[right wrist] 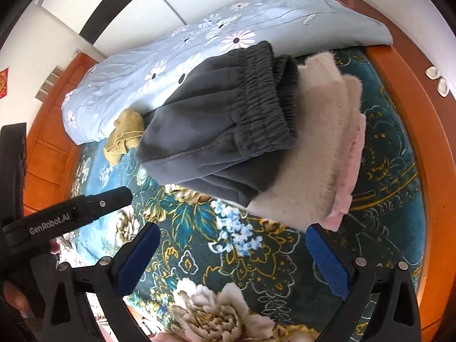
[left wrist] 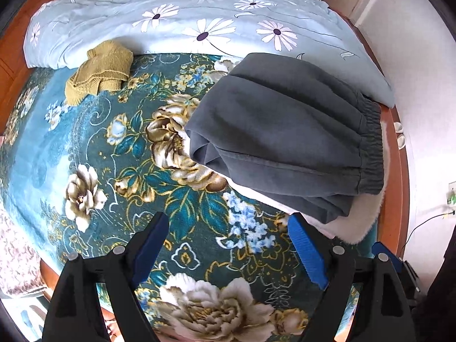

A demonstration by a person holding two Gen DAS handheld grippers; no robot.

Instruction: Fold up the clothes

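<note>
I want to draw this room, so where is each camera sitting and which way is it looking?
Left wrist: sits on the left gripper, looking steeply down at the floral bedspread; only its own open fingers show.
Right wrist: sits on the right gripper, looking down at the bed from the other side; its open fingers and the left gripper's body show.
Shared: folded grey trousers on fluffy clothes, yellow knit, daisy quilt.

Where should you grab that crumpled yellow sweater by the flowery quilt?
Probably the loose knitted edge of the yellow sweater nearest the tongs, coming from above. It lies bunched on the blanket with its far side against the quilt, so only the near side is free.
</note>
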